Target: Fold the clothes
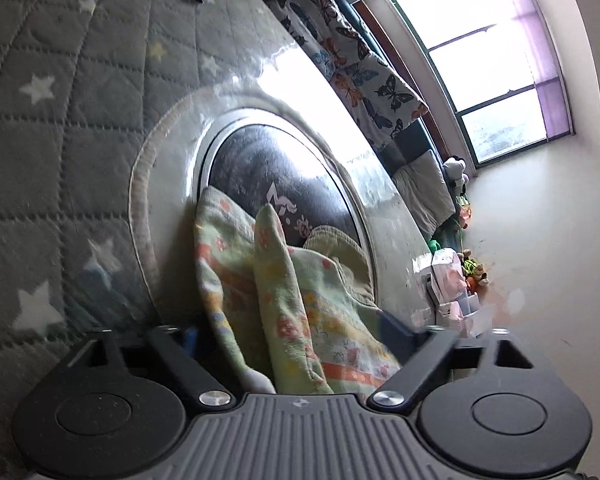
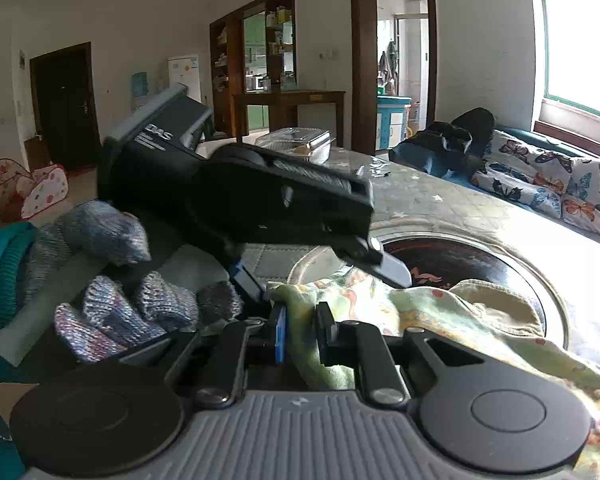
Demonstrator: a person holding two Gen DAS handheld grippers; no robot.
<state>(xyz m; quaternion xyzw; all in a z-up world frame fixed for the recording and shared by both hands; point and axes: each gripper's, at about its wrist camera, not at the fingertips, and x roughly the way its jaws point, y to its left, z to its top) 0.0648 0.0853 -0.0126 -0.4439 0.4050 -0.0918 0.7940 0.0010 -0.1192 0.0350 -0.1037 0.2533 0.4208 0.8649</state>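
A living room, daylight pouring through the window (image 2: 580,40), and a table under a grey star-quilted cover (image 1: 40,120) with a clear plastic sheet over it. In the middle sits a round dark inset (image 1: 276,176) with a metal rim. The garment (image 1: 300,320), pale green with orange and yellow print, lies bunched across that inset. The right gripper (image 2: 300,332) has its fingers pinched narrow on a fold of the cloth. The left gripper (image 2: 316,276), seen from the right wrist in a knit-gloved hand (image 2: 120,280), stands spread wide over the garment, one finger (image 2: 392,268) above it. A butterfly-print sofa cover (image 2: 560,192) lies beyond.
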